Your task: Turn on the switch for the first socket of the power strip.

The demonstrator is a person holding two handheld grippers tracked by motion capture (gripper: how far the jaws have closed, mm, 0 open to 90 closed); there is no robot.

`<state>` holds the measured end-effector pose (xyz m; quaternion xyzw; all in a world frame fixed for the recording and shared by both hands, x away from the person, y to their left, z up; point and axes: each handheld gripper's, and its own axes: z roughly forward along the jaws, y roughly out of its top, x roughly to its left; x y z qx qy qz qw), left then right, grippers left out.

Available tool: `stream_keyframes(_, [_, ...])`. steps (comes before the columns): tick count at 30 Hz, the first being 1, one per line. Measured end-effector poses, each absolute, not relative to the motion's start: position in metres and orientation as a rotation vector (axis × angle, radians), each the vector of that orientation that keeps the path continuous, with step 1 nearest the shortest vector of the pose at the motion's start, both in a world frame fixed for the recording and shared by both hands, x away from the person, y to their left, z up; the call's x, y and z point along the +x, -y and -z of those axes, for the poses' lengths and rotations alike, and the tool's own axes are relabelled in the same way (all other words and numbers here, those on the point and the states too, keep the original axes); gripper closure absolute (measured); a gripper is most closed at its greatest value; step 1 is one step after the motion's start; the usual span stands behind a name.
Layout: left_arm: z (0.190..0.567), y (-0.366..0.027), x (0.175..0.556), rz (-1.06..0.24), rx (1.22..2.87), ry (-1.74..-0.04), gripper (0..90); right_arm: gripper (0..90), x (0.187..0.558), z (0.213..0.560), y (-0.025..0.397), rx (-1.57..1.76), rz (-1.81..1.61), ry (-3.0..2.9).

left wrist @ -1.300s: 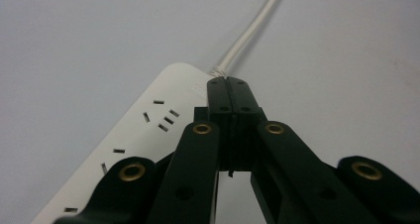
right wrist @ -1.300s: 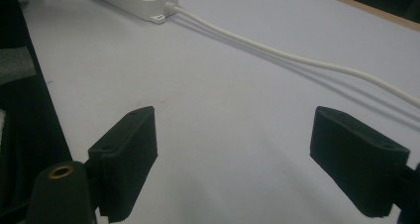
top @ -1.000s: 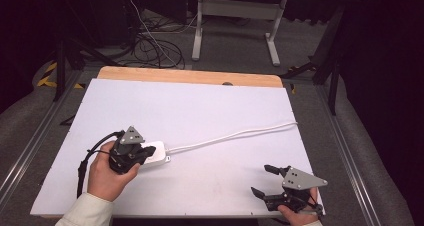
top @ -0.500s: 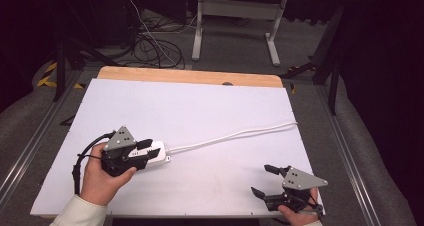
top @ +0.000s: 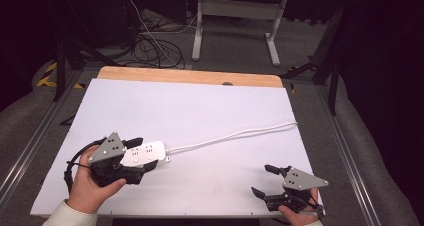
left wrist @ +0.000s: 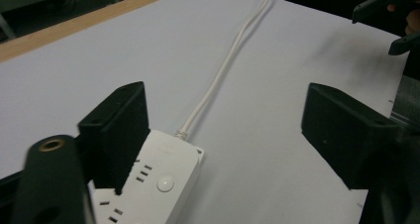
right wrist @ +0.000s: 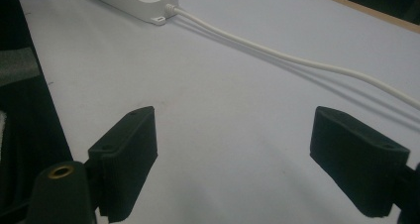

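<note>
Left claw [top: 136, 155] lower now, white table [top: 210, 116].

White table [top: 200, 111], floor cables [top: 155, 46]

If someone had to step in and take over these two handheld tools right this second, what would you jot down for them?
Left tongs: open, jaws spread wide, at the near left of the white table top. One jaw sits over the white plastic power strip; nothing is gripped.
Right tongs: open and empty, low over the near right corner of the table, away from the strip.
Power strip: lying flat, sockets up. Its white cable runs across the table and off the right edge.
Done: left tongs brought to the strip.
Left: probably close on the strip and move it; the right tongs have no part yet.
</note>
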<state>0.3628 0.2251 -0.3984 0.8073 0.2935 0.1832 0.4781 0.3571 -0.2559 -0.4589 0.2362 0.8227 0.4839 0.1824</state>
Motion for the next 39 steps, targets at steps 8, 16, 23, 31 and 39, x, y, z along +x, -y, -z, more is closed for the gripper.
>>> stream_keyframes(8, [0.409, -0.247, 0.351, -0.454, 1.958, -0.622, 11.5, 19.2, 0.357, 0.458, 0.255, 0.665, -1.368, -2.321])
stream_keyframes(16, [0.420, -0.264, 0.341, -0.463, 1.929, -0.612, 9.5, 19.2, 0.356, 0.458, 0.255, 0.665, -1.369, -2.320])
stream_keyframes(23, [0.433, -0.272, 0.336, -0.470, 1.921, -0.619, 7.7, 19.2, 0.356, 0.458, 0.255, 0.666, -1.369, -2.319])
stream_keyframes(31, [0.450, -0.286, 0.331, -0.483, 1.898, -0.625, 8.4, 19.2, 0.356, 0.458, 0.255, 0.666, -1.371, -2.319])
stream_keyframes(39, [0.464, -0.296, 0.329, -0.470, 1.892, -0.654, 8.2, 19.2, 0.357, 0.458, 0.255, 0.666, -1.369, -2.320])
